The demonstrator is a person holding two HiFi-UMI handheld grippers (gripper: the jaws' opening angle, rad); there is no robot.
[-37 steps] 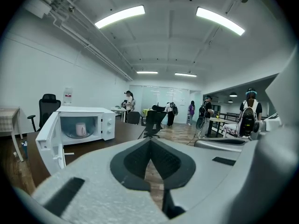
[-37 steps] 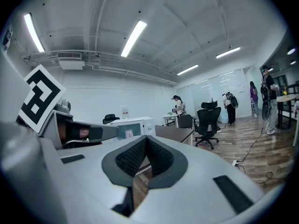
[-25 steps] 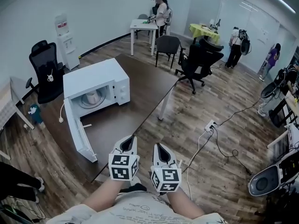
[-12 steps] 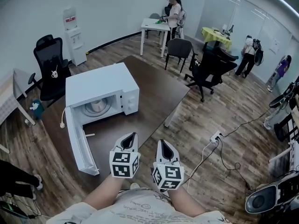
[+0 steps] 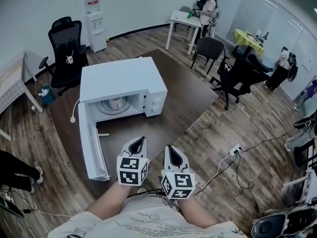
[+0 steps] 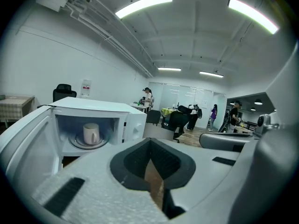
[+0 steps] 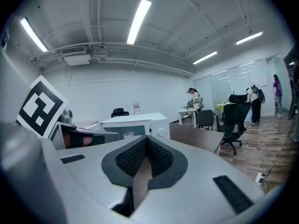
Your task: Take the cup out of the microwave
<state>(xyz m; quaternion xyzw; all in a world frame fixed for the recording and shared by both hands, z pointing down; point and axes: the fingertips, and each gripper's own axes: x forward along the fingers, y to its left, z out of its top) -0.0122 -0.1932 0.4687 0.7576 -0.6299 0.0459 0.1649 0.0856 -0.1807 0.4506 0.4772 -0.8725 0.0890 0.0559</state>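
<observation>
Apparently pre-reach: the pale ceramic cup (image 6: 91, 133) stands inside the open white microwave (image 5: 124, 81) on the dark brown worktop (image 5: 188, 98), well apart from the left gripper (image 5: 140, 141) and right gripper (image 5: 169, 149), both jaws clenched on nothing; next, part one pair and reach in.

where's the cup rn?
Head view, left of centre: the cup stands on the turntable inside the open microwave, on the brown table.

pale printed shirt (image 5: 148, 223); white hand-held grippers (image 5: 141, 139) (image 5: 169, 148) bearing black-white marker cubes (image 5: 132, 170) (image 5: 177, 185)
</observation>
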